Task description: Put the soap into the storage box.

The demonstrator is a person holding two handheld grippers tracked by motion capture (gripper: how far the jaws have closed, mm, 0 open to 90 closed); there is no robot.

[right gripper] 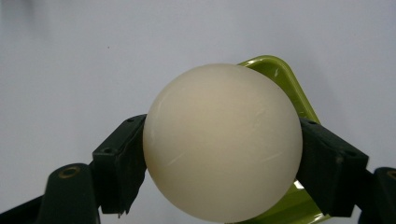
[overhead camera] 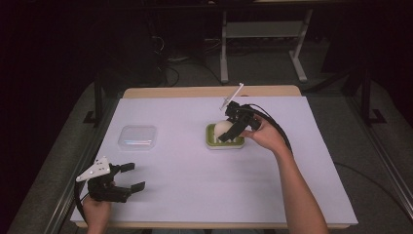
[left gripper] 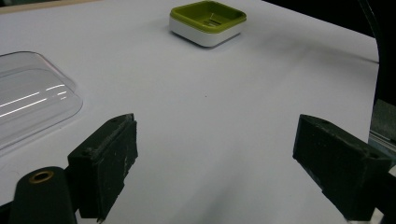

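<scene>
A cream ball (overhead camera: 223, 127) (right gripper: 223, 142) sits clamped between the jaws of my right gripper (overhead camera: 227, 131) (right gripper: 223, 163), which is shut on it. The ball hangs just above a square white dish with a green inner tray (overhead camera: 213, 142) (right gripper: 276, 71). In the left gripper view the dish (left gripper: 208, 21) stands far off with nothing inside it. My left gripper (overhead camera: 132, 176) (left gripper: 215, 154) rests near the front left of the table, open, with only the white table surface between its jaws.
A clear plastic lid (overhead camera: 139, 136) (left gripper: 28, 95) lies flat left of the dish, a little beyond my left gripper. A white sheet (overhead camera: 195, 180) covers the table. Dark floor and table legs lie beyond the far edge.
</scene>
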